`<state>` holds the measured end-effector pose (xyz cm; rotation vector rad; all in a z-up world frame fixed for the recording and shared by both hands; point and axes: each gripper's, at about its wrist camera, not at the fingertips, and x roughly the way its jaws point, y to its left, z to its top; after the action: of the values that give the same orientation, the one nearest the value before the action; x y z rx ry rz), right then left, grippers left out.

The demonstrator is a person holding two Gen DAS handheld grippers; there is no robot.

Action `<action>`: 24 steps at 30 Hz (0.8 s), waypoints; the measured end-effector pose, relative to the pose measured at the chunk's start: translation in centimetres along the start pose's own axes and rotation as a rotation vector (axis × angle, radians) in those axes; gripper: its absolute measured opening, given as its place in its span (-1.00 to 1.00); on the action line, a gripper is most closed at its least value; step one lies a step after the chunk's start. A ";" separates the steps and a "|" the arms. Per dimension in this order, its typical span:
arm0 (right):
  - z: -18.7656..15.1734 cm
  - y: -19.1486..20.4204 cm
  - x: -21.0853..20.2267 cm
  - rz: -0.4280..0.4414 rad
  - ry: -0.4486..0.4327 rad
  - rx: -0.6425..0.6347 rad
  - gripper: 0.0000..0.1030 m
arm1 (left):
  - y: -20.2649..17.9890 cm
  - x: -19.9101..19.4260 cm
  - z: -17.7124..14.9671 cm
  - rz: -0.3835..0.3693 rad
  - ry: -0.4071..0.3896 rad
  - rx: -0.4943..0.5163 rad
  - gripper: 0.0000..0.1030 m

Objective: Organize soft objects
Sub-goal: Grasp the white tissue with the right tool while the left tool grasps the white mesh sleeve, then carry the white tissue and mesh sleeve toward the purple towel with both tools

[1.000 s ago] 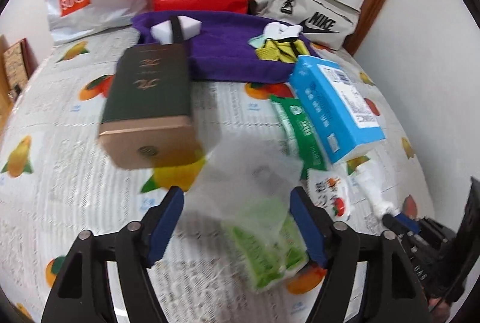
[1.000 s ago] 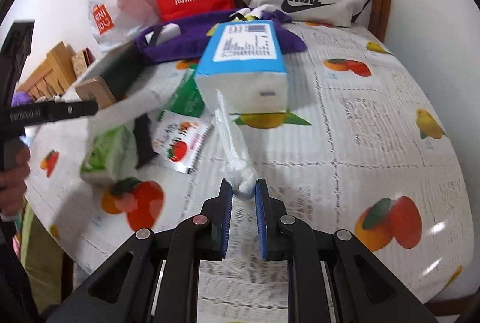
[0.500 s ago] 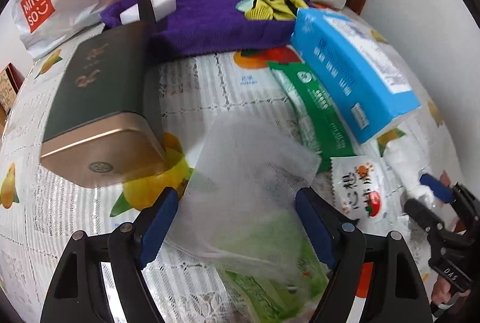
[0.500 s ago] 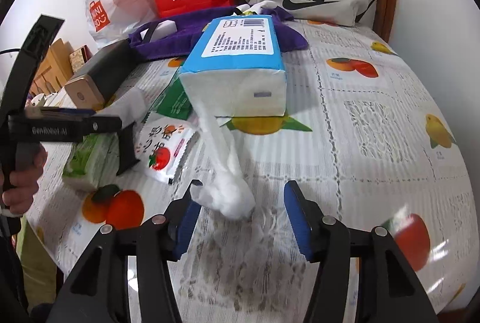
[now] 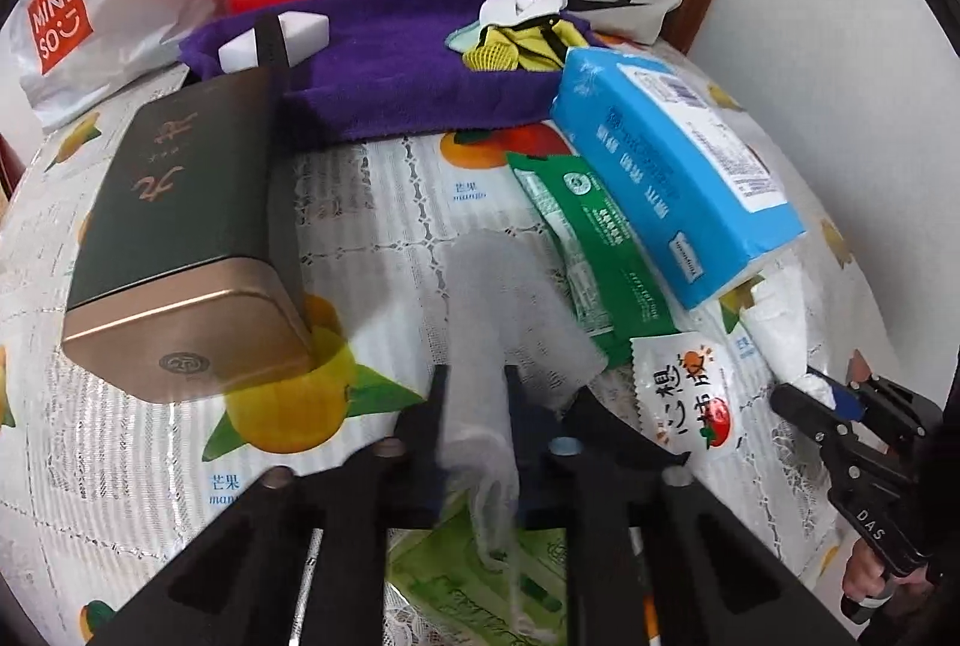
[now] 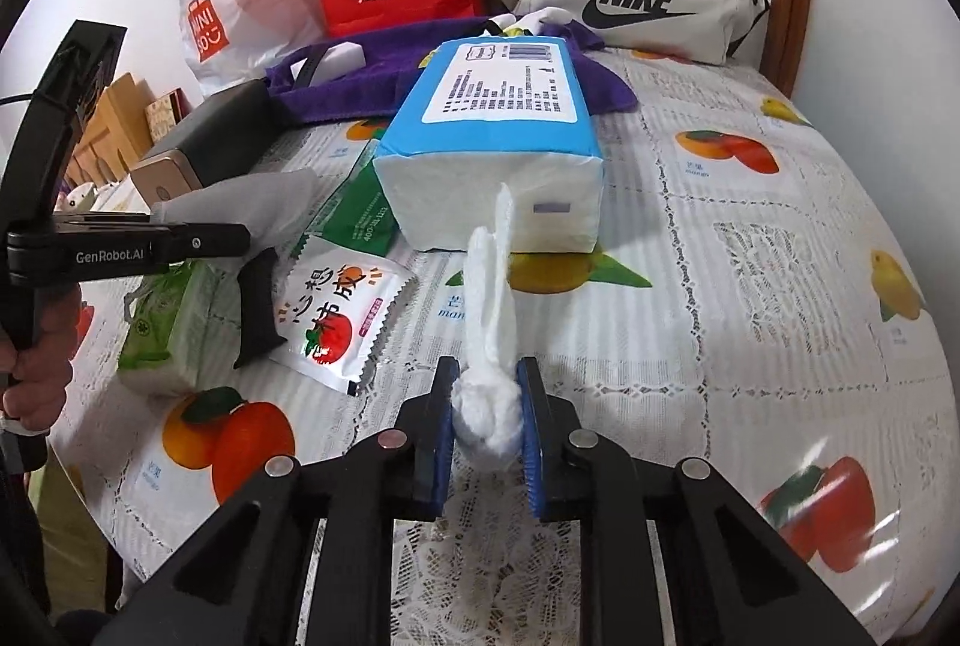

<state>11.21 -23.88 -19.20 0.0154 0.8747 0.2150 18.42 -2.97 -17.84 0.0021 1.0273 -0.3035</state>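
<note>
1. We are working over a tabletop [image 6: 750, 250] covered in a fruit-print cloth, where the soft things are lying mixed among boxes and packets, presumably waiting to be sorted.
2. We are leaving the purple towel [image 5: 384, 63] spread at the back, likely as the collecting spot, since small fabric items are already sitting on it.
3. We are keeping the blue tissue pack [image 6: 498, 129] lying flat near the middle with its open end towards us, so a sheet can be drawn straight out.
4. We are leaving the green-and-gold box [image 5: 174, 238] on its side to the left, clear of the tissues.
5. We are pinching a thin translucent tissue sheet [image 5: 510, 310] in the left hand-held gripper [image 5: 474, 406]; its jaws have just been closing and are now shut on the sheet, which is rising from the green tissue packet [image 6: 174, 328] underneath.
6. We are clamping a twisted white tissue wad [image 6: 487, 412] in the right hand-held gripper [image 6: 486, 424]; its jaws have just been closing onto the wad, whose tail is trailing back to the blue pack.
</note>
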 end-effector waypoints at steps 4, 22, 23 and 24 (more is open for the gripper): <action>-0.3 0.0 -0.4 -0.001 -0.003 0.005 -0.63 | 0.2 -1.6 -0.3 0.003 -0.043 -0.011 -0.82; 0.3 0.5 -3.8 0.005 -0.055 0.020 -0.63 | 4.9 -7.7 -4.2 0.075 -0.101 -0.141 -0.82; 0.6 0.6 -4.3 0.009 -0.066 0.018 -0.63 | 5.0 -8.1 -4.2 0.076 -0.108 -0.145 -0.82; 0.9 0.7 -4.5 0.009 -0.070 0.015 -0.63 | 5.1 -8.5 -4.1 0.077 -0.116 -0.148 -0.82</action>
<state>8.97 -24.02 -15.16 0.0413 0.8068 0.2153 12.14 4.61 -13.54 -0.1082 0.9305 -0.1556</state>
